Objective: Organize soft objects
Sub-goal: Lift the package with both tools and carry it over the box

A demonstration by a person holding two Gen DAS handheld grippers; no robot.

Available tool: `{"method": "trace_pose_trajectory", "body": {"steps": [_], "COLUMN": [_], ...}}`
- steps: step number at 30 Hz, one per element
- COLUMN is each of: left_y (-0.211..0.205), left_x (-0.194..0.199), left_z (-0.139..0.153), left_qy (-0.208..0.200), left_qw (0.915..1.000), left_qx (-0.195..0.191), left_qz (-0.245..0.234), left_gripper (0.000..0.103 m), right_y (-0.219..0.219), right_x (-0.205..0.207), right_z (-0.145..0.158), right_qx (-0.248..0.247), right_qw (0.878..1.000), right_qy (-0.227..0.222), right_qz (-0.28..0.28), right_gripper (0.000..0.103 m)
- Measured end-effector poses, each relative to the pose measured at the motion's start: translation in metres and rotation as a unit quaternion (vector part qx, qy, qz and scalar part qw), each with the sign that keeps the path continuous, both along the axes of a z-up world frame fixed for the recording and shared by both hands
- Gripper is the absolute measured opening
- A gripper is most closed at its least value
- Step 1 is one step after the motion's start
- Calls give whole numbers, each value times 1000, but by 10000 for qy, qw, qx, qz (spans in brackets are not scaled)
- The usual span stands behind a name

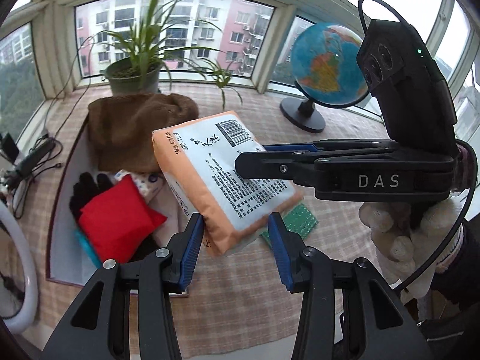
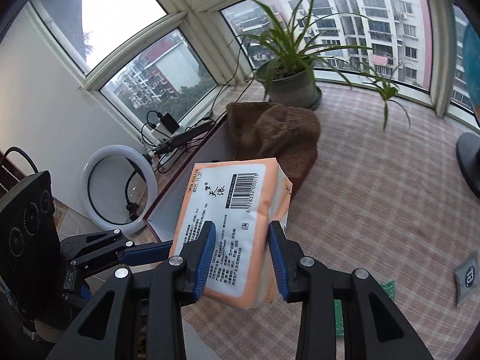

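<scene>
An orange and white tissue pack (image 1: 222, 180) hangs tilted in the air, held by both grippers. My left gripper (image 1: 237, 237) is shut on its near lower corner. My right gripper (image 1: 255, 157) reaches in from the right and clamps the pack's far side. In the right wrist view my right gripper (image 2: 241, 249) pinches the tissue pack (image 2: 231, 210), and my left gripper (image 2: 165, 247) holds its left edge. Below and left lies an open box (image 1: 61, 198) holding a brown knitted item (image 1: 135, 132), a black glove (image 1: 87, 189) and a red cushion (image 1: 117, 222).
A potted plant (image 1: 135, 75) and a globe (image 1: 327, 63) stand by the windows on the checked cloth. A green pad (image 1: 297, 222) lies under the pack. A ring light (image 2: 118, 186), cables and a grey sachet (image 2: 466, 276) are around. A gloved hand (image 1: 396, 234) holds the right gripper.
</scene>
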State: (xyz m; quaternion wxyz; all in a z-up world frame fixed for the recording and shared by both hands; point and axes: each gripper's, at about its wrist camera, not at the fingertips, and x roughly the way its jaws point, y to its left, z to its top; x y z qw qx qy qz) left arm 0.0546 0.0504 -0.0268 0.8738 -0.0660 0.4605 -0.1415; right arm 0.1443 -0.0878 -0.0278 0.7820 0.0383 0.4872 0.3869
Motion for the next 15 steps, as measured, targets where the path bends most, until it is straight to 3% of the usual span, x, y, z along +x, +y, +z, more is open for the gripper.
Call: {"method": "trace_pose_trajectory", "body": {"steps": [9,15], "left_y": [63,86], "left_x": [-9,-3], "left_z": [-10,-24], "left_qy": [78,173], "left_qw": [9982,9965], "left_qx": [-86,-74], "left_qz": [590,814], "left_gripper": [43,43], "right_y": [81,112], "right_x": [1,1], "right_z": [-6,-14], "right_qx": [-118,-309], "right_qw": [9991,9979], "right_qy": [24,-33], "right_qz": [416,575], "right_gripper": [33,33]}}
